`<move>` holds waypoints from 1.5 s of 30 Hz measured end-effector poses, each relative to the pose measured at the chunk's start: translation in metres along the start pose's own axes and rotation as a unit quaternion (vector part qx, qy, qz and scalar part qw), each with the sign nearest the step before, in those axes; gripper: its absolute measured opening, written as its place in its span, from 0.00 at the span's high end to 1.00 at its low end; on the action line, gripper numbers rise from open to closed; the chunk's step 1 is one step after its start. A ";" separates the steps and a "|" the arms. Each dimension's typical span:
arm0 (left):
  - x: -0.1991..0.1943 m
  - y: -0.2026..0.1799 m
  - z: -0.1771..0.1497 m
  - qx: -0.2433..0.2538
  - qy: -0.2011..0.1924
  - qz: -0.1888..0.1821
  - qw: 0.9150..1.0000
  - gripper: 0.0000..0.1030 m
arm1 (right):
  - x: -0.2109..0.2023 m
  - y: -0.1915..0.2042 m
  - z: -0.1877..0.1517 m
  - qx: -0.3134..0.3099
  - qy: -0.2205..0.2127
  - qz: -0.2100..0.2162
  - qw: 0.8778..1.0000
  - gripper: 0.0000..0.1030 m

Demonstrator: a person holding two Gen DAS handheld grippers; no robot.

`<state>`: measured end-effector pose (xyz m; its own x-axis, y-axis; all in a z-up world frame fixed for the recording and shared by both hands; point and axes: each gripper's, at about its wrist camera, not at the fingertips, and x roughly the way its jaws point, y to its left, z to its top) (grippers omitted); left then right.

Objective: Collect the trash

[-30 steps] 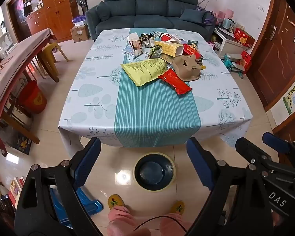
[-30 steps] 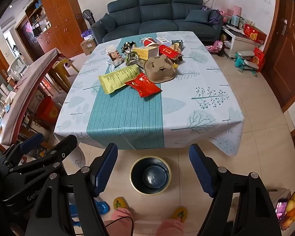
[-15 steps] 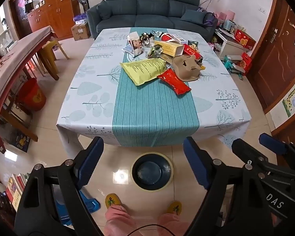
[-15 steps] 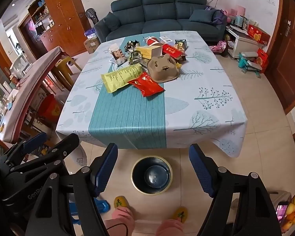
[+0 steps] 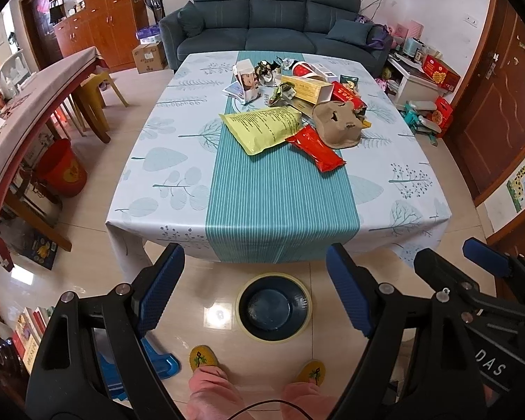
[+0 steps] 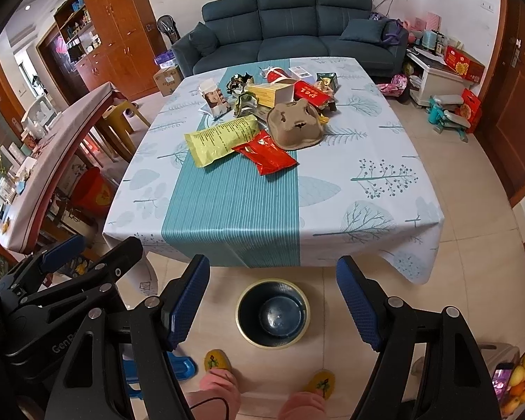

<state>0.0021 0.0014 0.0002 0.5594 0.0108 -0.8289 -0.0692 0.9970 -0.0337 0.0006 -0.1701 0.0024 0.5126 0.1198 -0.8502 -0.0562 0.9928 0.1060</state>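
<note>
Trash lies piled on the far half of the table (image 5: 280,203): a yellow bag (image 5: 262,127), a red packet (image 5: 315,148), a brown pulp cup carrier (image 5: 337,124), a yellow box (image 5: 309,89) and a small carton (image 5: 246,80). A dark blue bin (image 5: 239,309) with a yellow rim stands on the floor below the table's near edge. My left gripper (image 5: 254,250) hovers open above the bin, holding nothing. My right gripper (image 6: 273,262) is beside it, also open and holding nothing. The same pile (image 6: 266,129) and bin (image 6: 239,315) show in the right wrist view.
A dark sofa (image 5: 276,17) stands behind the table. A long covered table (image 5: 35,105), yellow stools (image 5: 98,87) and a red bucket (image 5: 61,169) are on the left. A wooden door (image 5: 500,112) is on the right. The person's yellow slippers (image 5: 201,358) stand by the bin.
The left gripper's jaws have narrowed slightly and still stand wide. Both views are otherwise almost unchanged.
</note>
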 end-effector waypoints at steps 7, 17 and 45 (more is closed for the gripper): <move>-0.003 0.000 0.000 0.003 -0.003 0.009 1.000 0.22 | 0.002 -0.001 0.002 0.000 0.000 0.007 1.000 0.25; -0.002 -0.001 0.002 0.005 -0.003 0.016 1.000 0.22 | 0.004 -0.003 0.006 0.002 0.001 0.016 1.000 0.25; -0.016 -0.014 0.002 -0.032 -0.010 0.051 0.998 0.22 | -0.001 -0.019 0.024 -0.051 -0.012 0.068 0.996 0.25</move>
<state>-0.0039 -0.0126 0.0150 0.5629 0.1148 -0.8185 -0.1792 0.9837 0.0147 0.0213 -0.1893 0.0136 0.5152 0.2545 -0.8184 -0.2136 0.9629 0.1650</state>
